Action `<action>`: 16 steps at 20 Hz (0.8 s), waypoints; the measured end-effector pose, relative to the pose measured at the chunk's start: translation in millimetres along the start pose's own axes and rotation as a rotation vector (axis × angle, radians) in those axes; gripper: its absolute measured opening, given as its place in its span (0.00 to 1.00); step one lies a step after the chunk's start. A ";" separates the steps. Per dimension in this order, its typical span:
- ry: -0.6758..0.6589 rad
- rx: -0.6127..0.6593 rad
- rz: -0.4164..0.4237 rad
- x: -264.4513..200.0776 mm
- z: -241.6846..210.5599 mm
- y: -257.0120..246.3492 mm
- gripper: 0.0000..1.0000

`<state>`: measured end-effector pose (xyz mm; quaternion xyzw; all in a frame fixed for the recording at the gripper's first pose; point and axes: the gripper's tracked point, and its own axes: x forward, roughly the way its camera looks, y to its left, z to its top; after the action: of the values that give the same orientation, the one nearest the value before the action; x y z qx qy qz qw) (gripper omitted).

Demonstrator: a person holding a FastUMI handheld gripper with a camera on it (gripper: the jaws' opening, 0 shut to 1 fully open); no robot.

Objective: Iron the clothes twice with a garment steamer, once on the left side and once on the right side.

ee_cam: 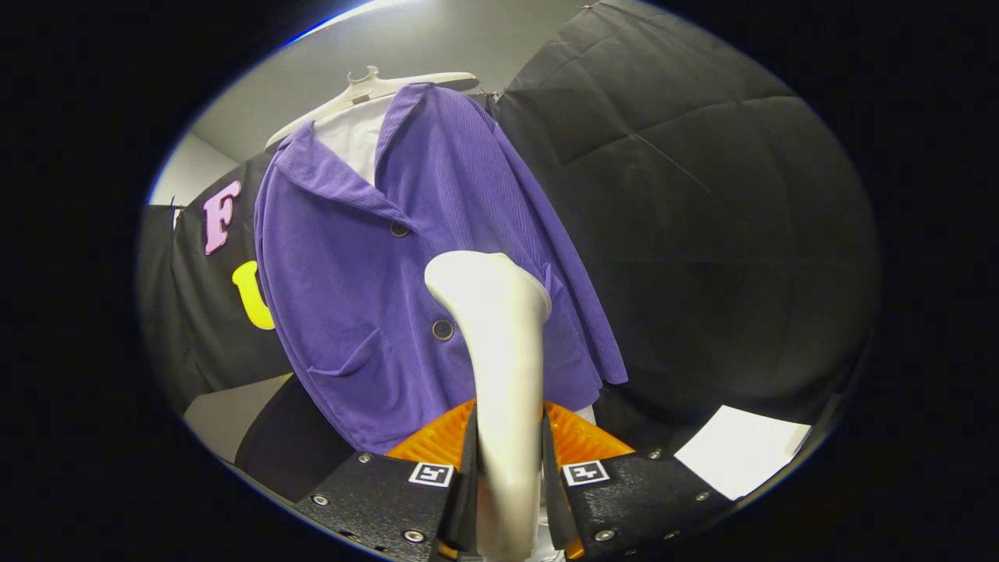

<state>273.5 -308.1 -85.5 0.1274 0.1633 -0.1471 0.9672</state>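
Gripper (509,468) pinching the white garment steamer (499,351) by its handle, both fingers pressed against its sides, steamer head rising up ahead of the fingertips. Head up against the front of the purple corduroy jacket (367,289), just right of its lower button (442,329); contact unclear. Jacket on a white hanger (375,86), white sheet (737,449) lying off to the right.

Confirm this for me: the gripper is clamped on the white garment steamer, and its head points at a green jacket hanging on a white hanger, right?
Not quite: the jacket is purple, not green, as the gripper view shows. The rest holds: the gripper is clamped on the white garment steamer, whose head points at the jacket on its white hanger.
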 end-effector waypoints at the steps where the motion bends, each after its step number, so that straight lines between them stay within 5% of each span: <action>1: 0.030 -0.004 -0.009 3.3 -9.0 -3.0 0.36; 16: 0.274 0.021 -0.089 15.8 -126.6 -34.7 0.37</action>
<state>241.2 -306.8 -213.7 0.1488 0.2976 -0.1729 0.9270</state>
